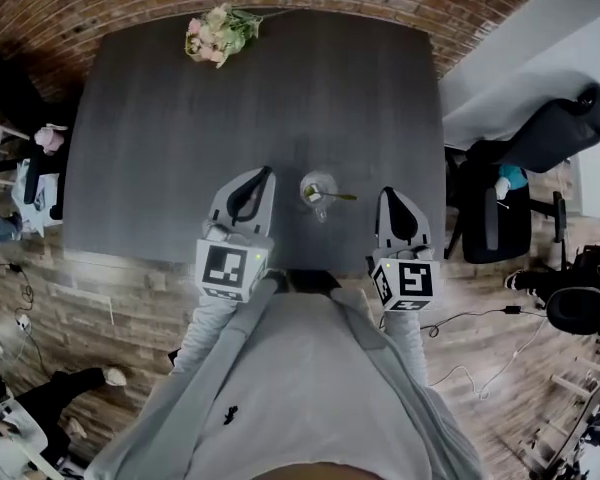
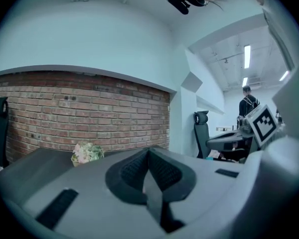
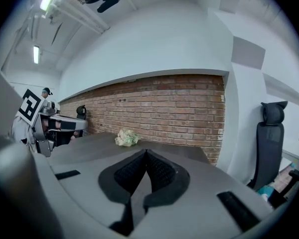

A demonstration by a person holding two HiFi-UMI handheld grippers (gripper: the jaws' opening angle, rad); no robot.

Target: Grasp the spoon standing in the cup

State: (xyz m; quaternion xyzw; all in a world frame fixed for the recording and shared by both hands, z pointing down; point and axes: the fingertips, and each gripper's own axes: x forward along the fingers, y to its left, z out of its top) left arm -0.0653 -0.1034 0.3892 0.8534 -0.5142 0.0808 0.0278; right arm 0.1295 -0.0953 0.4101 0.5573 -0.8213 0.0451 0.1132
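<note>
A clear glass cup (image 1: 318, 190) stands near the front edge of the dark grey table (image 1: 180, 148). A spoon (image 1: 332, 197) with a greenish handle leans out of it to the right. In the head view my left gripper (image 1: 267, 172) is just left of the cup and my right gripper (image 1: 387, 193) just right of it, both over the table's front edge and apart from the cup. In the left gripper view the left gripper (image 2: 148, 153) has its jaws together with nothing between them. The right gripper (image 3: 146, 153) looks the same in its own view. Neither gripper view shows the cup.
A pale pink and green bouquet (image 1: 218, 34) lies at the table's far edge, before a brick wall (image 3: 179, 108). Black office chairs (image 1: 540, 158) stand to the right of the table. Cables (image 1: 480, 318) run over the wooden floor. A person (image 2: 247, 103) stands far off.
</note>
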